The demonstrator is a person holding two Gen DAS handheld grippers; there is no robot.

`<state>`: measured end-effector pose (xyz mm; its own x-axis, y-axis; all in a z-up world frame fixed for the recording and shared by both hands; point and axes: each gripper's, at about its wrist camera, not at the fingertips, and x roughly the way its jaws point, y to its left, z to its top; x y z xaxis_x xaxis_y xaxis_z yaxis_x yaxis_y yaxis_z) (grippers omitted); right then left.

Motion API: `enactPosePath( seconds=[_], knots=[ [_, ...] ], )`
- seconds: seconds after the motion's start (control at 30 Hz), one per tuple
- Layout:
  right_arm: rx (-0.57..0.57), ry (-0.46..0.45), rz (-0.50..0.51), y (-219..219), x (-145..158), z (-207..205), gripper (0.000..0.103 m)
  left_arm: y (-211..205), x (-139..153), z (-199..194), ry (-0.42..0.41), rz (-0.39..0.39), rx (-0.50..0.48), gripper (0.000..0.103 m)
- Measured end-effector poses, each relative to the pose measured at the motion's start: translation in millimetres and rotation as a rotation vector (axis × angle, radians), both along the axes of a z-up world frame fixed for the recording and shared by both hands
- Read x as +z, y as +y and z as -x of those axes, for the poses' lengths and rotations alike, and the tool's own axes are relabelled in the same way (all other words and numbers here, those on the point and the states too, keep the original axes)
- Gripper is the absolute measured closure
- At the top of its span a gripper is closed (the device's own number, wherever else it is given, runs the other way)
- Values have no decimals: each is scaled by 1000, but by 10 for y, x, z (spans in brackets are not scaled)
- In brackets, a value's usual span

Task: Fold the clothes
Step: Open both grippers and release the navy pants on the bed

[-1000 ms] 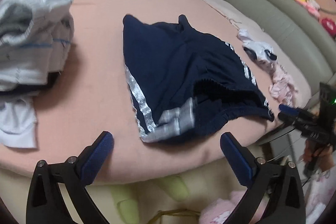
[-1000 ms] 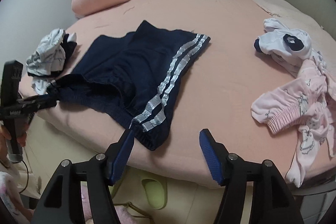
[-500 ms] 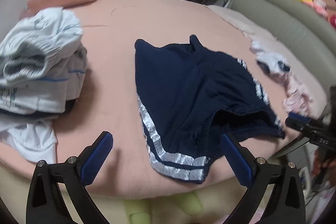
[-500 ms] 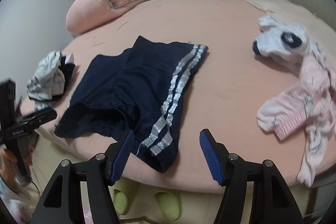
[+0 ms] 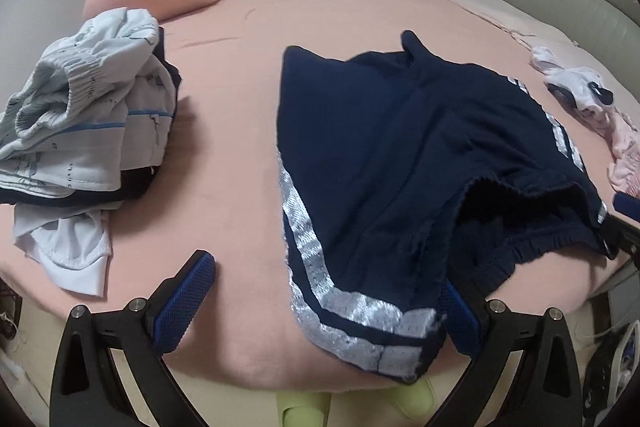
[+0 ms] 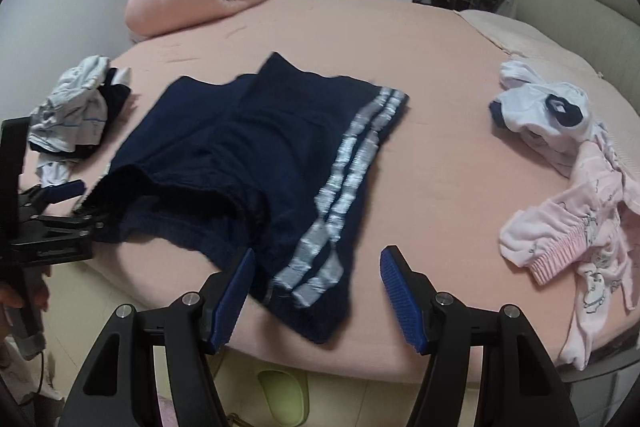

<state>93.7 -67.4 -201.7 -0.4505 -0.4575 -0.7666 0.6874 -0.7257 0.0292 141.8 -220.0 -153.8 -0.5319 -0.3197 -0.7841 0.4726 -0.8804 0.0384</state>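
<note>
While the left gripper (image 5: pixel 324 303) fingers stand apart, the navy shorts (image 5: pixel 420 163) lie ahead on the bed (image 5: pixel 240 107), hem corner between them. Right gripper (image 6: pixel 316 287), fingers apart: striped corner between, length running away, waistband left.

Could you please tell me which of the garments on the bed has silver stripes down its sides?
The navy shorts in the middle of the bed; the grey-white pile and the pink and white clothes show no silver stripes.
</note>
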Motion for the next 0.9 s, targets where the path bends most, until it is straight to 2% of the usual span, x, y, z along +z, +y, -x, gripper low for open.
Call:
enactPosePath(
  seconds=[0.13, 0.27, 0.37, 0.5, 0.6, 0.67, 0.77, 0.83, 0.9],
  knots=[
    [14, 48, -46, -76, -44, -46, 38, 71, 11, 58, -5, 70, 6, 0],
    [-6, 75, -82, -104, -117, -34, 38, 234, 11, 122, -18, 233, -16, 0],
    [-29, 118, -121, -79, -153, -44, 38, 281, 9, 115, -16, 300, -20, 0],
    [-36, 169, -160, -5, -173, -61, 38, 267, 7, 75, -17, 323, -6, 0],
    [-95, 192, -181, 94, -187, -22, 38, 180, 13, 29, -17, 329, 26, 0],
    [-142, 186, -196, 175, -198, 49, 38, 108, 23, -16, -18, 326, 44, 0],
    [-185, 147, -165, 314, -174, 151, 38, -16, 59, -104, -17, 335, 65, 0],
    [-201, 141, -152, 373, -143, 185, 28, -60, 87, -166, -12, 353, 53, 0],
    [-186, 168, -168, 332, -112, 149, 28, -52, 91, -189, -31, 397, 57, 0]
  ],
)
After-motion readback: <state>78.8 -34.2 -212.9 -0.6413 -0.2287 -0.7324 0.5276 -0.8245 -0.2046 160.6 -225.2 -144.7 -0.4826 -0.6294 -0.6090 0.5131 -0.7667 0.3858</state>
